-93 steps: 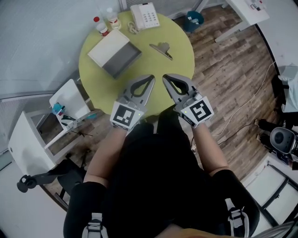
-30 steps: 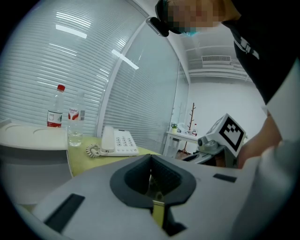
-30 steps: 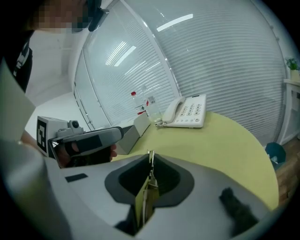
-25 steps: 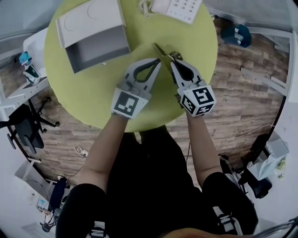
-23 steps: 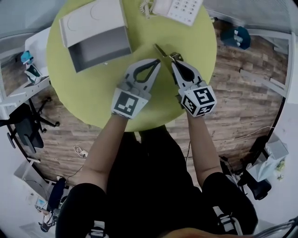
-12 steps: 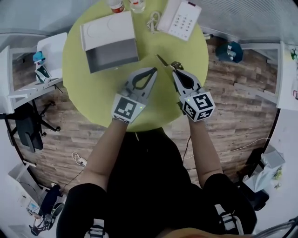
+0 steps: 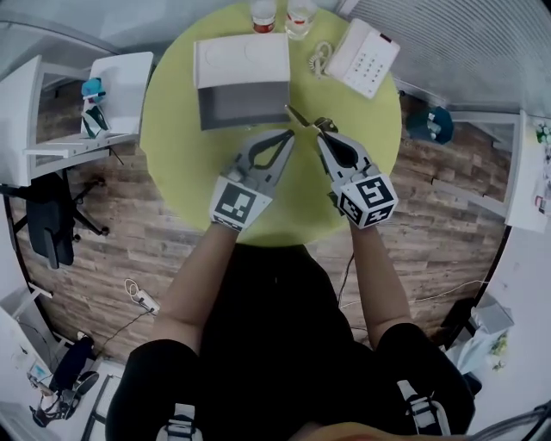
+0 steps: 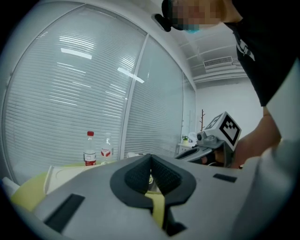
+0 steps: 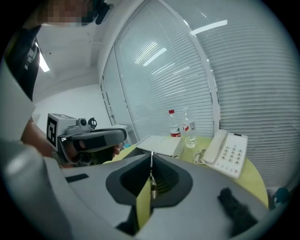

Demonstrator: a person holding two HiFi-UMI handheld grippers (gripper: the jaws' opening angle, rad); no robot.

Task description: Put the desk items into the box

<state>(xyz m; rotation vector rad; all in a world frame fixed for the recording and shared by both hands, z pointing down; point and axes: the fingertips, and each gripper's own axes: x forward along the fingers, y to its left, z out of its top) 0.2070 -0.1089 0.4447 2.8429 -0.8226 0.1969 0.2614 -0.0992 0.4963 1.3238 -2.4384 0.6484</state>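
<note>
A silver metal clip (image 7: pixel 303 117) lies on the round yellow-green table (image 7: pixel 176 129), just right of the open white box (image 7: pixel 241 62) with its grey inside. My right gripper (image 7: pixel 320 138) (image 9: pixel 151 157) is shut, its tips at the clip's near end; whether it holds the clip I cannot tell. My left gripper (image 7: pixel 287 136) (image 8: pixel 150 161) is shut with nothing in it, close beside the right one and near the box's front corner. A white desk phone (image 7: pixel 366 59) (image 9: pixel 227 152) sits at the table's far right.
Two water bottles (image 7: pixel 263 13) (image 7: pixel 300 15) stand behind the box at the table's far edge. A white shelf unit (image 7: pixel 86 103) and a black chair (image 7: pixel 52 215) are on the floor at left, and a teal bin (image 7: pixel 428 123) is on the right.
Both grippers came forward from the table's near edge to the clip and stay shut. Over the last second the head view swung, sliding the box and phone rightward in the picture.
</note>
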